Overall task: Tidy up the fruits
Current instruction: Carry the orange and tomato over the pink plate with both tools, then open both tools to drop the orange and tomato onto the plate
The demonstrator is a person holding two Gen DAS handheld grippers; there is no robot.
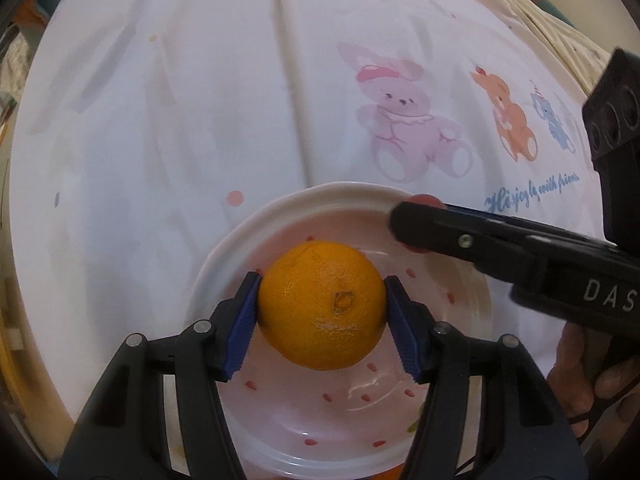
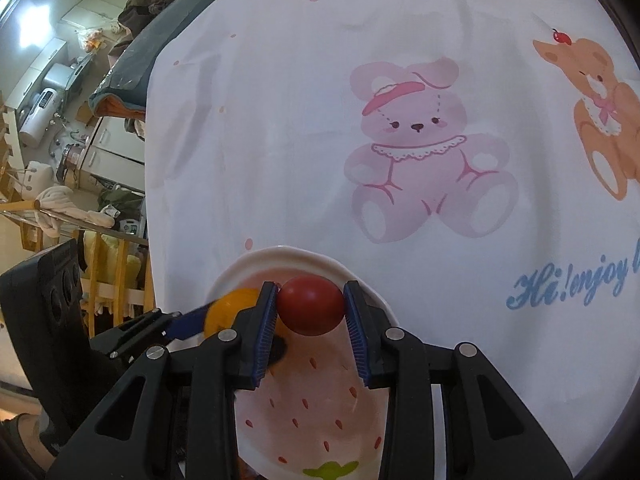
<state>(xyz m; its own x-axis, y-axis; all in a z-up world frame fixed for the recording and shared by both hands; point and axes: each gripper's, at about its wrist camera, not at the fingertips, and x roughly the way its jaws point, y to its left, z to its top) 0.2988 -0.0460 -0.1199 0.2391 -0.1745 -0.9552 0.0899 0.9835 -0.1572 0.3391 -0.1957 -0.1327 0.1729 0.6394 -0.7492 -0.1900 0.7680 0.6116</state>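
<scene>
Left wrist view first: the left gripper is pinching an orange, blue pads pressing on both sides of it. The orange is sitting right over the pink plate, the one with little red seed marks; can't really tell if it's touching the plate or hanging just above. The plate is lying on a white tablecloth printed with cartoon bears. The right gripper is poking in from the right edge over the plate's far rim, with a bit of red showing around its tip, and a hand is gripping its handle.

Right wrist view: the right gripper is squeezing a red tomato-looking fruit between its blue pads, over the far part of the strawberry-patterned plate. Just left of it, the orange is peeking out, with the left gripper clamping it. Same bear tablecloth underneath, cluttered room off to the left.
</scene>
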